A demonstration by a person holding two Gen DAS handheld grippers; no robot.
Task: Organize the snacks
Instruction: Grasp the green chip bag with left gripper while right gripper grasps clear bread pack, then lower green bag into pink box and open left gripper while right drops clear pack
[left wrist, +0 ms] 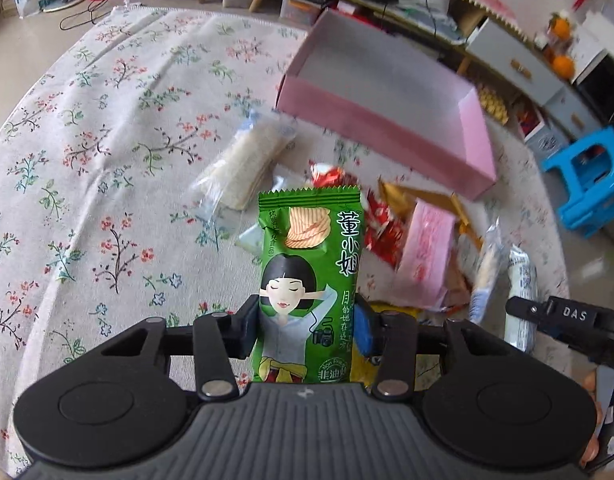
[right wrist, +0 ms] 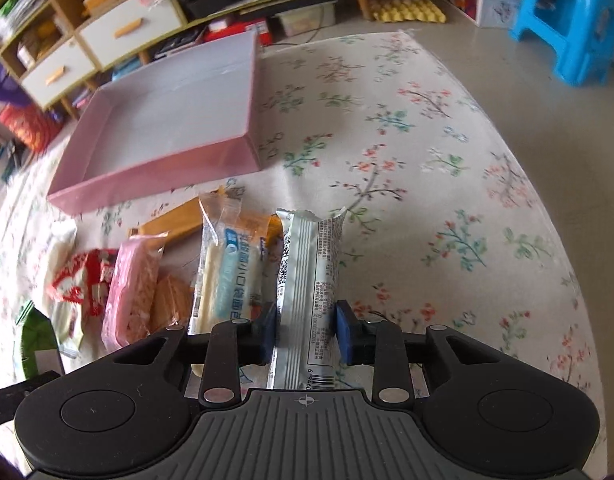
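Observation:
My left gripper [left wrist: 307, 330] is shut on a green chip packet [left wrist: 309, 276] with a cartoon woman, held upright above the flowered table. My right gripper [right wrist: 305, 334] is shut on a silver-white snack bar packet [right wrist: 311, 280], its printed back facing up. The open pink box [left wrist: 391, 116] lies past the snack pile and shows no snack inside; it also shows in the right wrist view [right wrist: 163, 168]. Loose snacks lie between: a clear rice cracker pack [left wrist: 247, 160], red packets [left wrist: 377, 220], a pink wafer pack [left wrist: 425, 252], and a white-blue bread pack [right wrist: 227, 272].
The flowered tablecloth [left wrist: 107, 160] covers the table. A blue plastic stool [left wrist: 591, 176] stands off the table's right side. Shelves and drawers [right wrist: 107, 32] line the far wall. The right gripper's tip [left wrist: 567, 320] shows at the left wrist view's right edge.

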